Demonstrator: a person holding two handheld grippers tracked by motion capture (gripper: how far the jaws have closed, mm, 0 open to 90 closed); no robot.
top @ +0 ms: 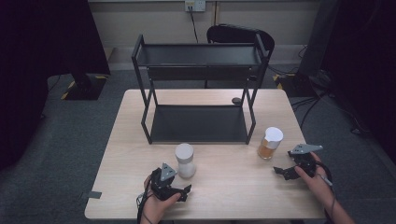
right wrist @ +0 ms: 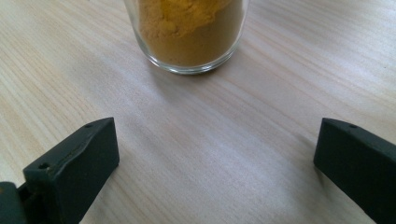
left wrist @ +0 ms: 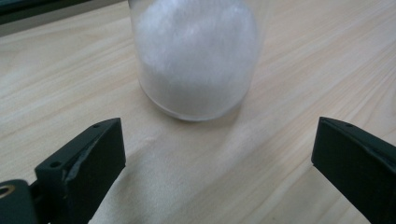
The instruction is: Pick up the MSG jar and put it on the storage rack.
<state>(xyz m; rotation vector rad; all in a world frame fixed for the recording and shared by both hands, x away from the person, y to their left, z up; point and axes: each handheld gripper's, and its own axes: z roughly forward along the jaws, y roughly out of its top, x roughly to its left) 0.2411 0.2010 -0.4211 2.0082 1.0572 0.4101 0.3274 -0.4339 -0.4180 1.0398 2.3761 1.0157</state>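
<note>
the left claw (top: pixel 180 183) has its two jaws wide apart with nothing between them, and the right claw (top: pixel 286 171) is the same, jaws spread and empty. both rest low, close to the tabletop (top: pixel 219 196).

just ahead of the left claw stands the jar of white powder (top: pixel 185 160), upright on the tabletop, with a white lid on top. in the left gripper view this jar (left wrist: pixel 196 56) sits in front of the jaws and a little left of the middle of the gap, not yet between them. ahead of the right claw, and somewhat further off, stands the jar of orange powder (top: pixel 270 143), also upright with a white lid; in the right gripper view it (right wrist: pixel 189 32) is again left of the middle of the gap.

each jar has its long axis straight up from the tabletop, lid pointing upward, base flat on the wood. so a grip from the side would cross the round wall, not the axis.

what could go wrong, in my judgement: because both jars stand off-centre, one jaw may arrive at the glass first and push the jar sideways or tip it before the other jaw comes. the glass wall is smooth and round, so a grip too near the base or the lid could let the jar slip or turn. beyond both claws is the black shelf rack (top: pixel 198 88); a jar lifted not high enough might knock its front bar.
</note>
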